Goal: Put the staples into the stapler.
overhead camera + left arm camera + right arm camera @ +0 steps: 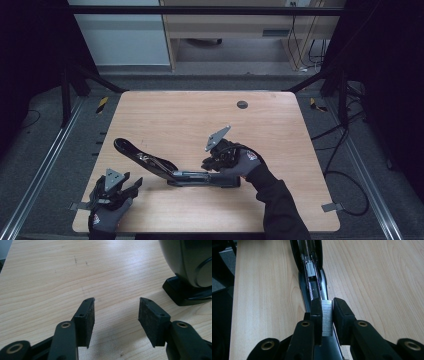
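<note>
- Pale wooden table (165,115) inside a dark metal frame, grey floor around it, a desk and cables far behind.
- Nearest, at the low left corner of the table: left gripper (131,186), held in a gloved hand, resting just above the wood.
- Jaws of the left gripper (116,312) spread wide, nothing between the pads, bare wood under them.
- Just beyond and to the right in the left gripper view: the black foot of the stapler (186,293), close but not touched.
- Farther in, near the middle: long black stapler (165,167) lying open on the table, top arm lifted up toward the far left, base flat toward the right.
- Right gripper (207,162) over the base end of the stapler, much nearer to it than the left one.
- Right gripper (327,315) pinching a silver strip of staples (327,317) between its pads.
- Open metal track of the stapler (313,282) straight ahead of those jaws, its long line running the same way as the jaws point.
- Probably next: strip lowered and slid forward into the track, lined up along that long line.
- Far side of the table: small dark round hole cap (242,104).
</note>
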Demonstrator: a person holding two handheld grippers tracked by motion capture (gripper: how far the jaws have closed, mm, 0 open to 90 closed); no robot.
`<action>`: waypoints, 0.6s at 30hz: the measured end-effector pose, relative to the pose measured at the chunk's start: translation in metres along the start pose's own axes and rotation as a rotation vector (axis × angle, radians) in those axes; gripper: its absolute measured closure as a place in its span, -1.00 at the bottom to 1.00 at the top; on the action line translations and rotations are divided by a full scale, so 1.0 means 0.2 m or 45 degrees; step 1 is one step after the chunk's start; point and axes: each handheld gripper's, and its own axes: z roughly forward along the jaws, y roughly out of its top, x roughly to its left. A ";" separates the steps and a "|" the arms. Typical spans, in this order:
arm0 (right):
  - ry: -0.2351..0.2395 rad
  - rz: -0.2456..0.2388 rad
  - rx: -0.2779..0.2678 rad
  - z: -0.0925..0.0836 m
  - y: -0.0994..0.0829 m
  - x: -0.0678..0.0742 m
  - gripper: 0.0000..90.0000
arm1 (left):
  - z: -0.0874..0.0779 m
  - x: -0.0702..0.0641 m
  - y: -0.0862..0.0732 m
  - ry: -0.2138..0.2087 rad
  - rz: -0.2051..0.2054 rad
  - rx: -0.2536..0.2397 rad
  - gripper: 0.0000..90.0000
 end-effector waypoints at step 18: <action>0.026 -0.013 0.000 0.02 0.01 -0.01 0.74 | 0.01 0.00 0.00 -0.005 -0.005 0.007 0.03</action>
